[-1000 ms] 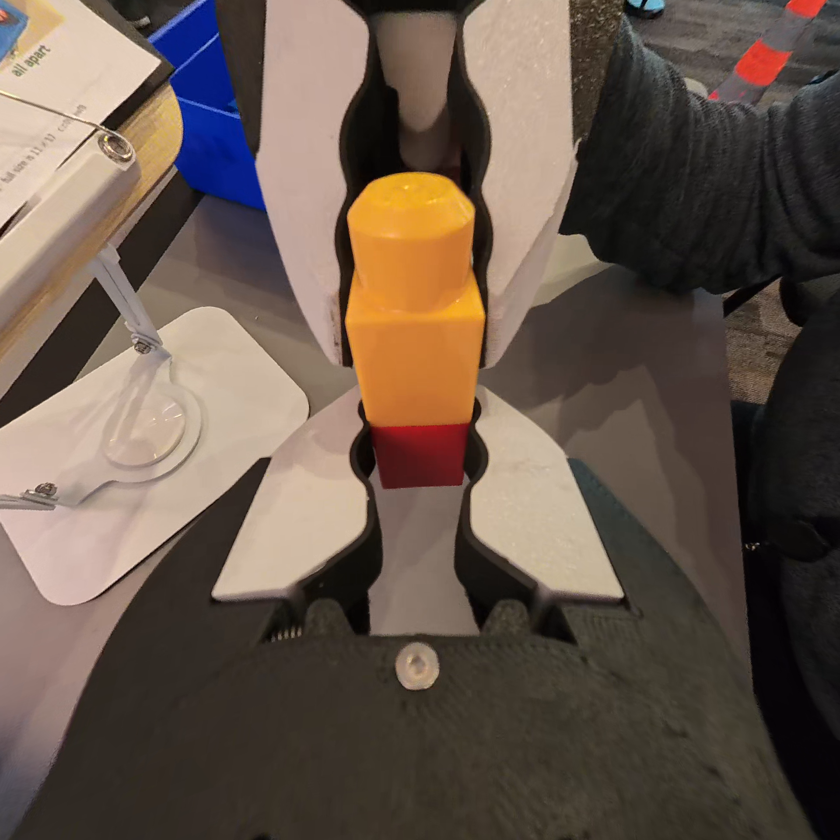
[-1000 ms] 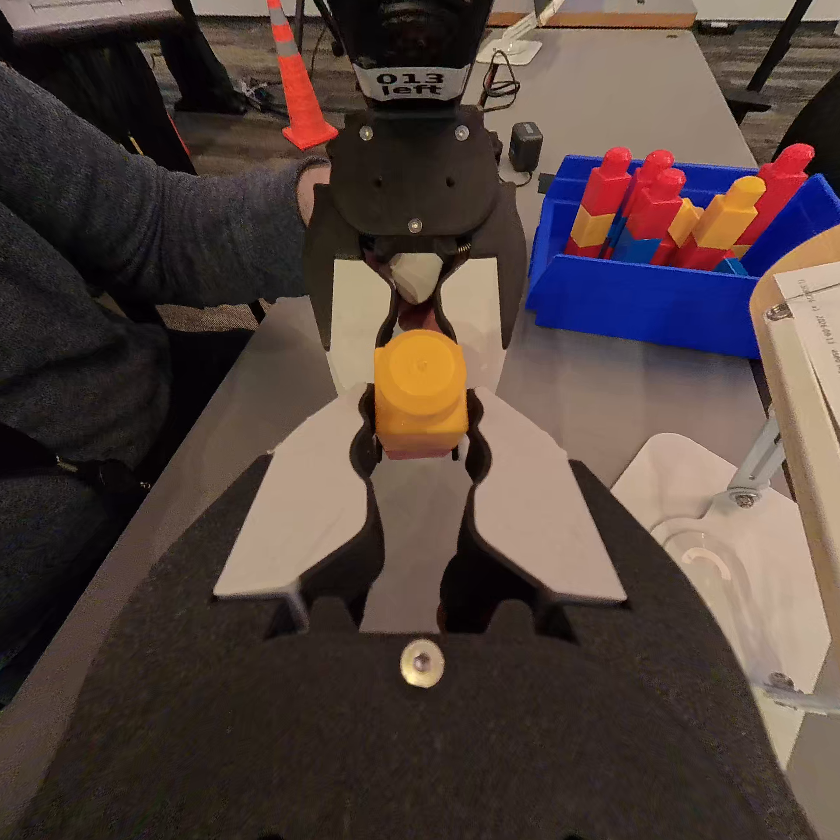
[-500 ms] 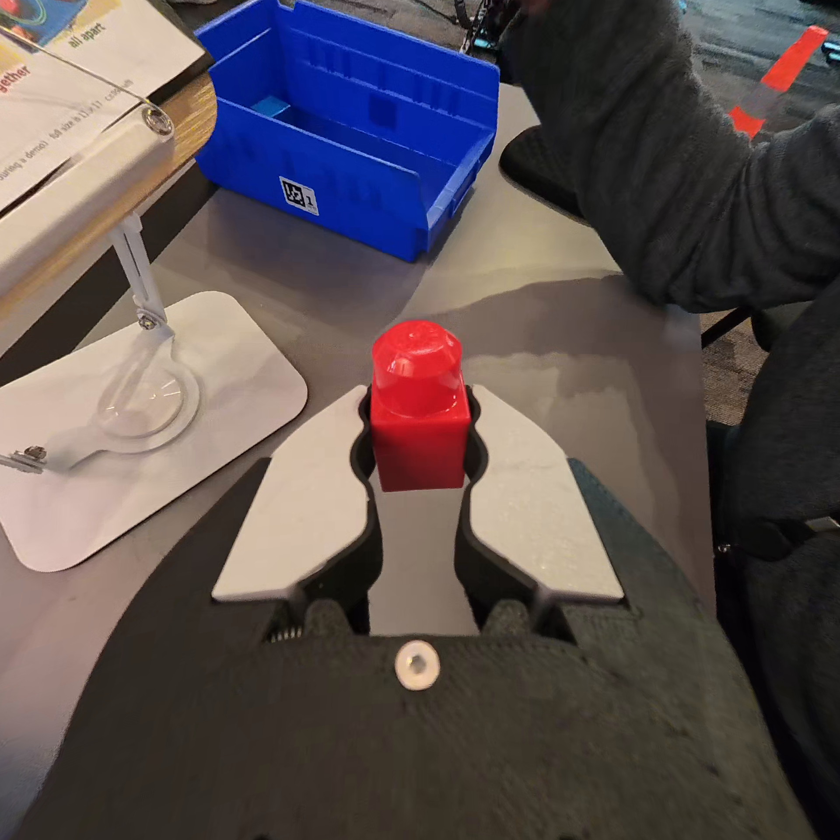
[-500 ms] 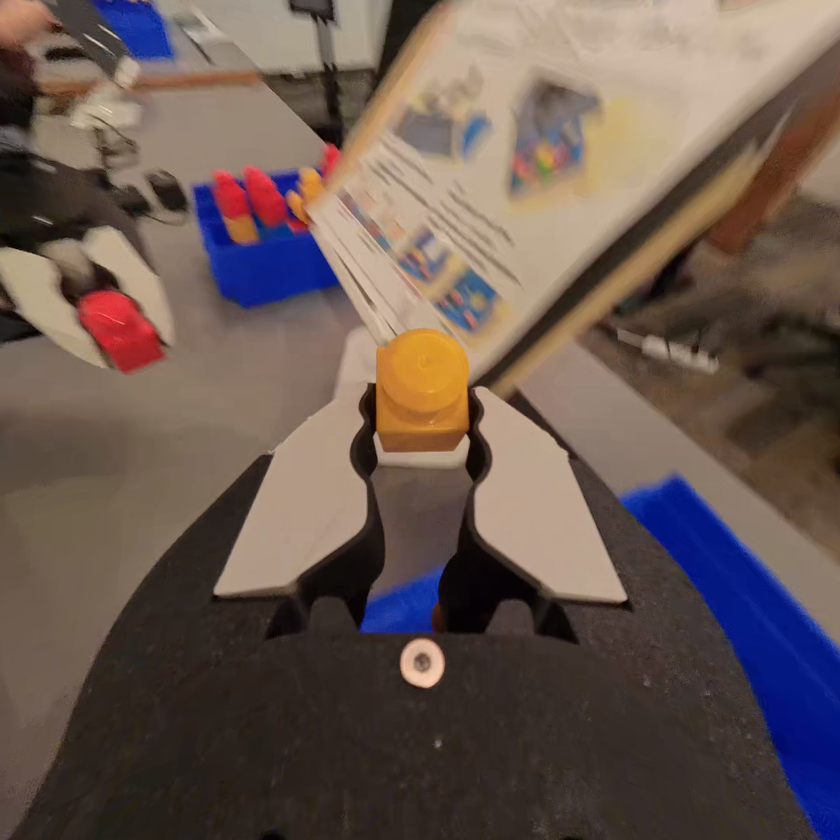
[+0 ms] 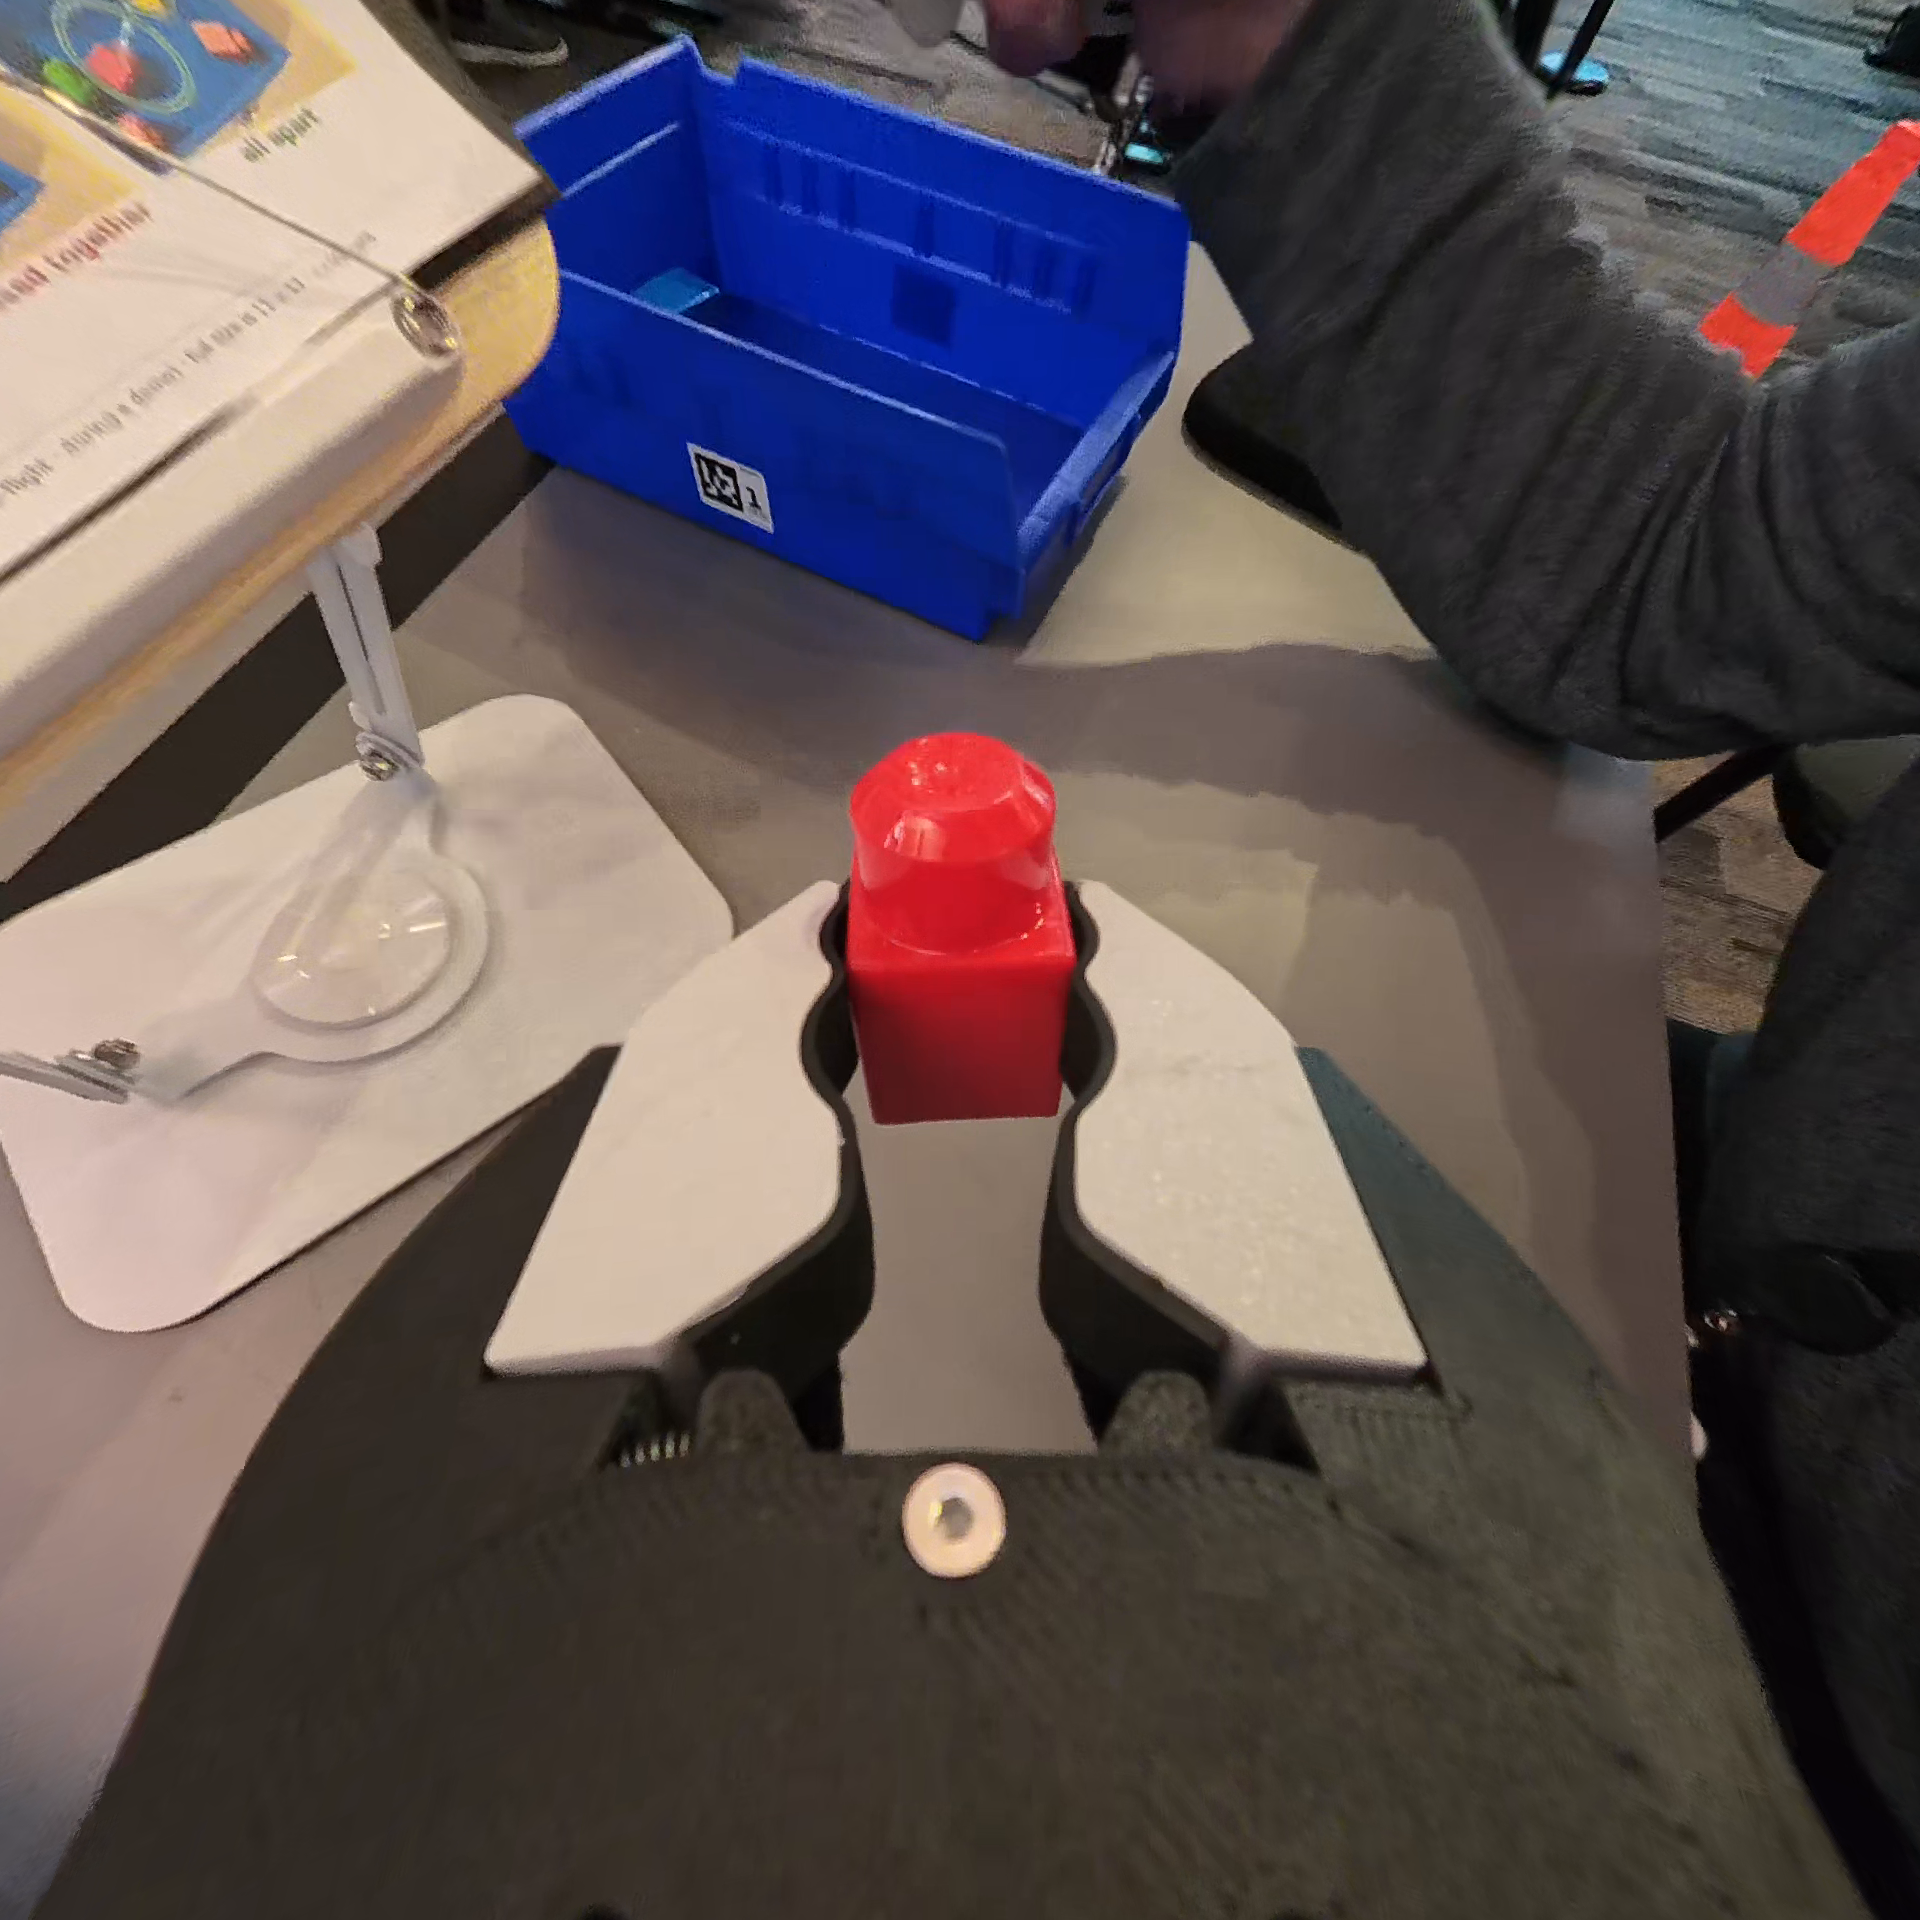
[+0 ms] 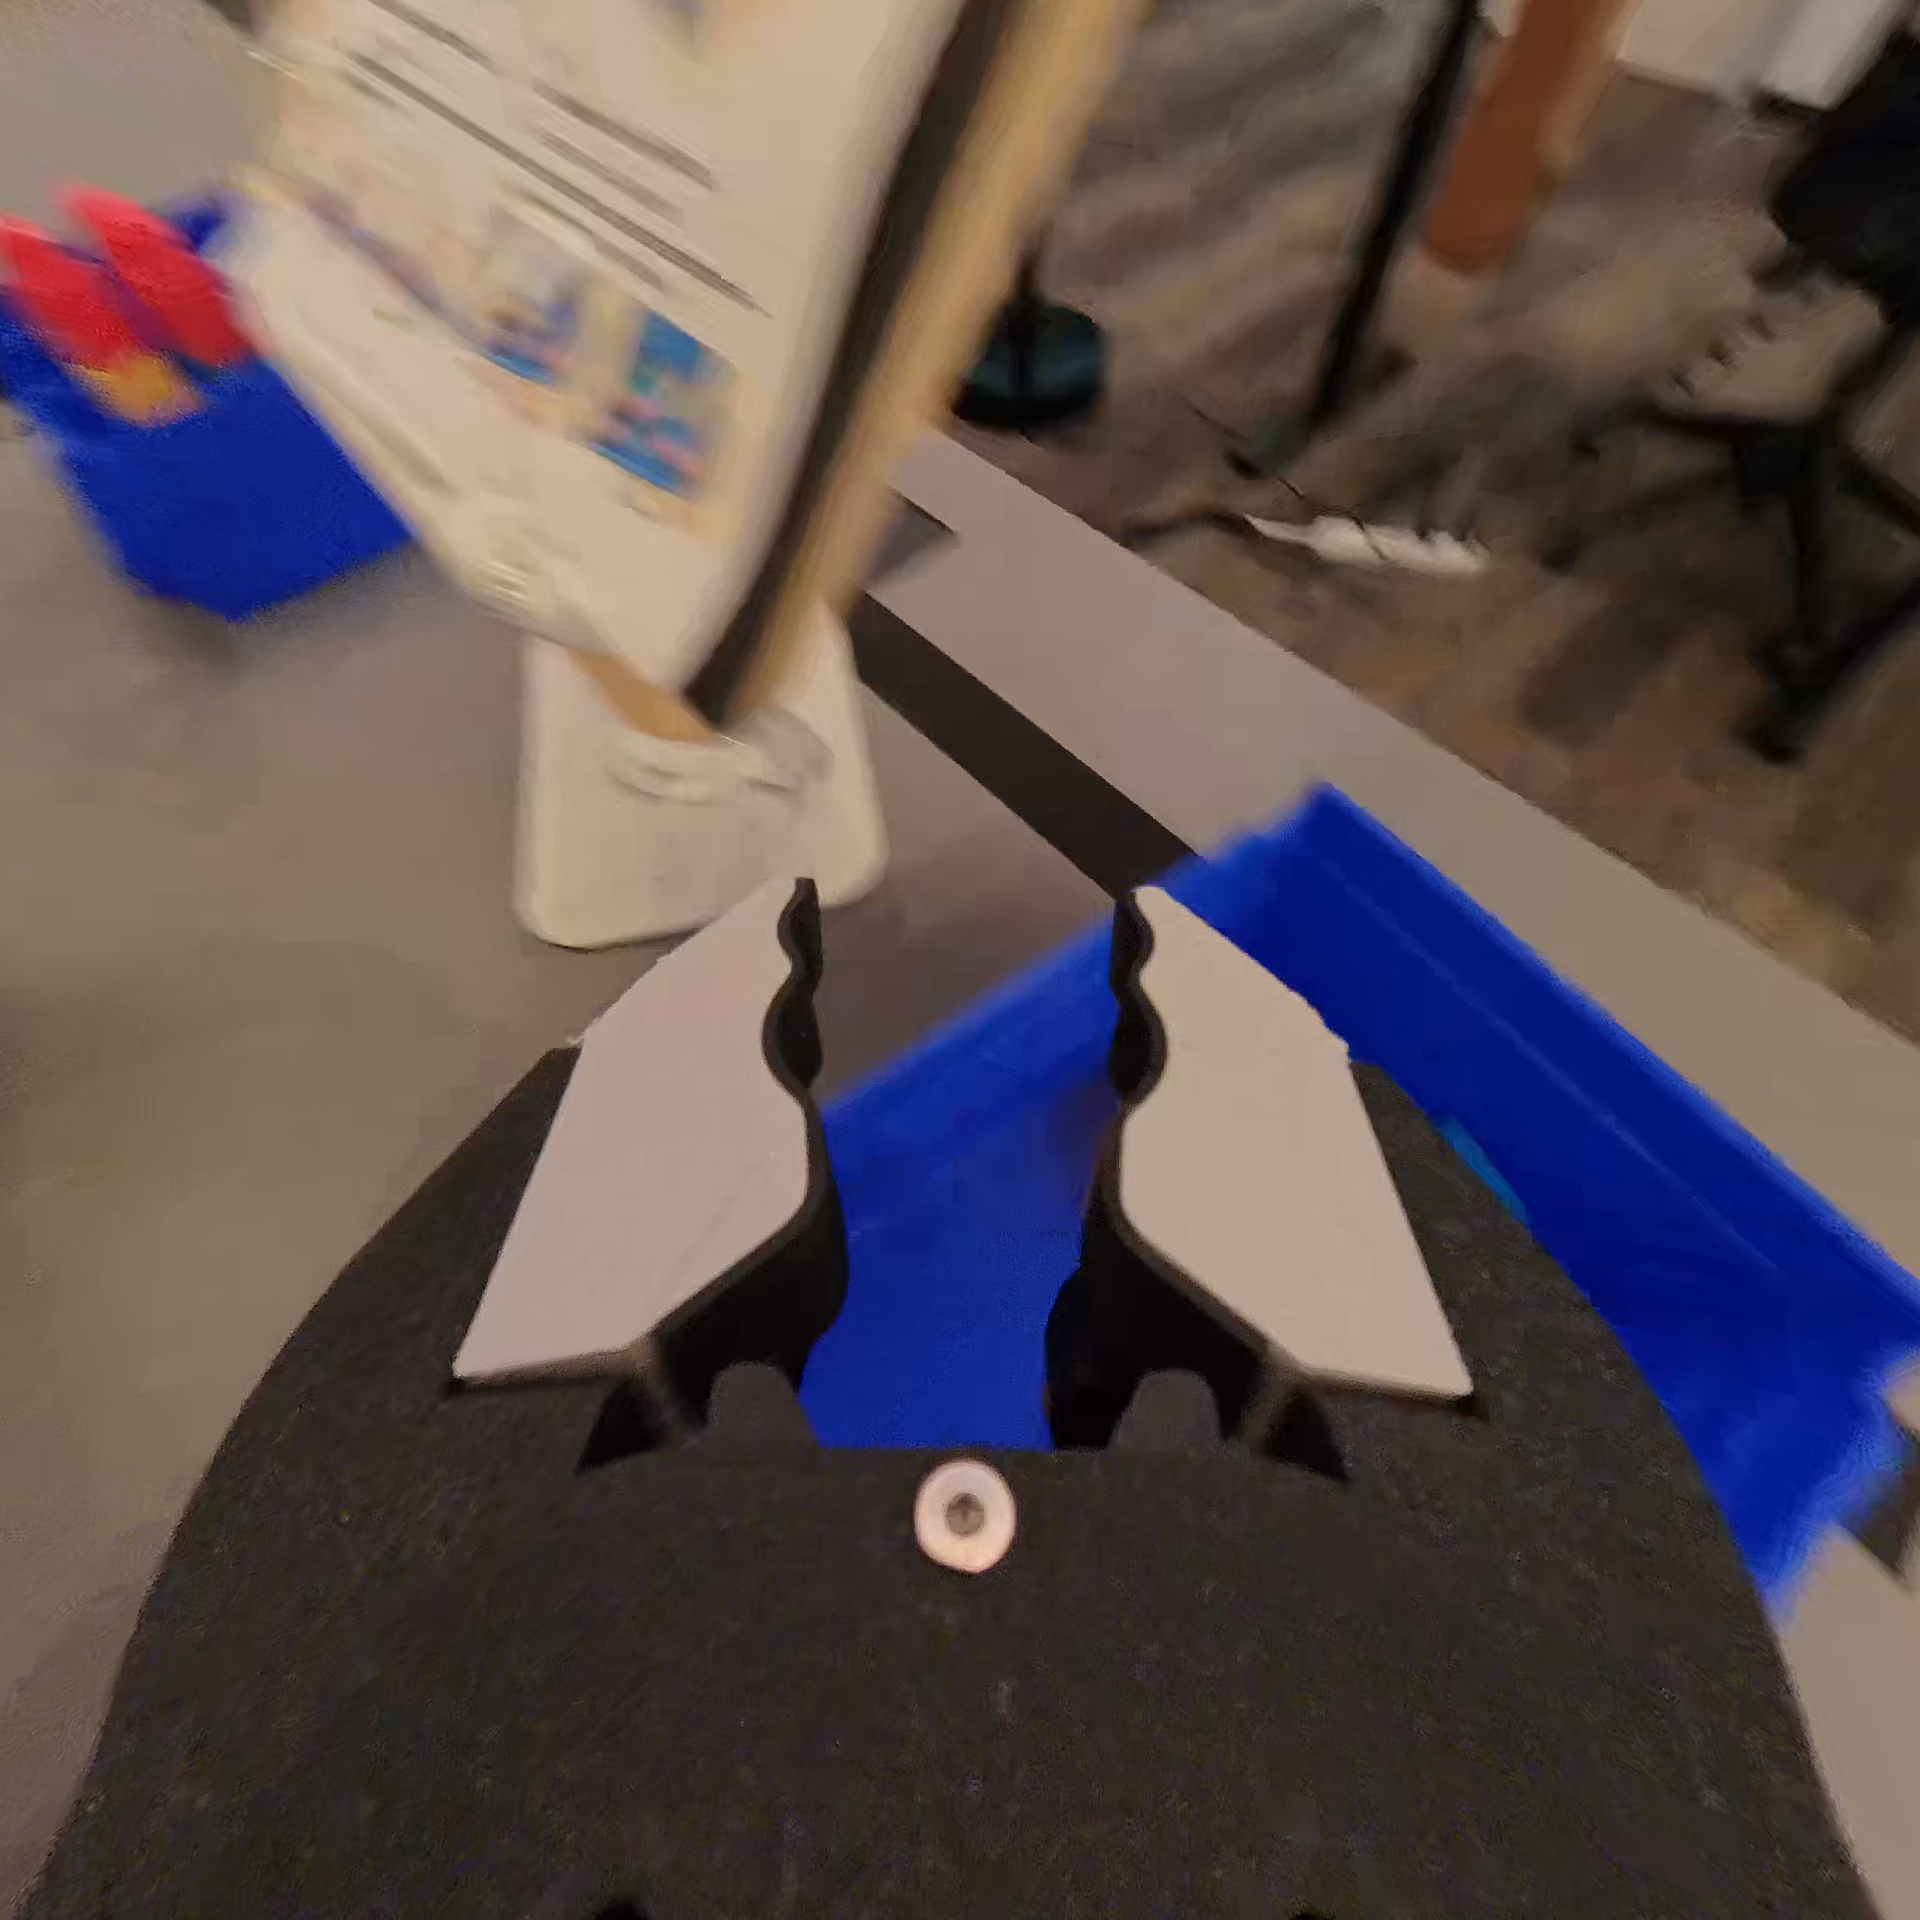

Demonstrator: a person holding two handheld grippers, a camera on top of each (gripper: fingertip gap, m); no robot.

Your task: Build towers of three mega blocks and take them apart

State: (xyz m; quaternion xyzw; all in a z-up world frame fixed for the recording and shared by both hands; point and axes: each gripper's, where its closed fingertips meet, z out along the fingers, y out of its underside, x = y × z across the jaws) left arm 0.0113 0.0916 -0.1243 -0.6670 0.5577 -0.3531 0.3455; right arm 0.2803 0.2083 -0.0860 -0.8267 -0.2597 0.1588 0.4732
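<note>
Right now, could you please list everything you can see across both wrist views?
red block: one, red, clamped upright in the left claw
blue bin: one, blue, on the table ahead of the left claw, holding one small blue block
second bin: one, blue, far left in the right view, with blurred red and yellow blocks
sign board: one, white printed sheet on a white stand
table: one, grey
traffic cone: one, orange and grey, on the floor
person's sleeve: one, dark grey
left claw: shut on the red block
right claw: open, empty, above the blue bin
</note>
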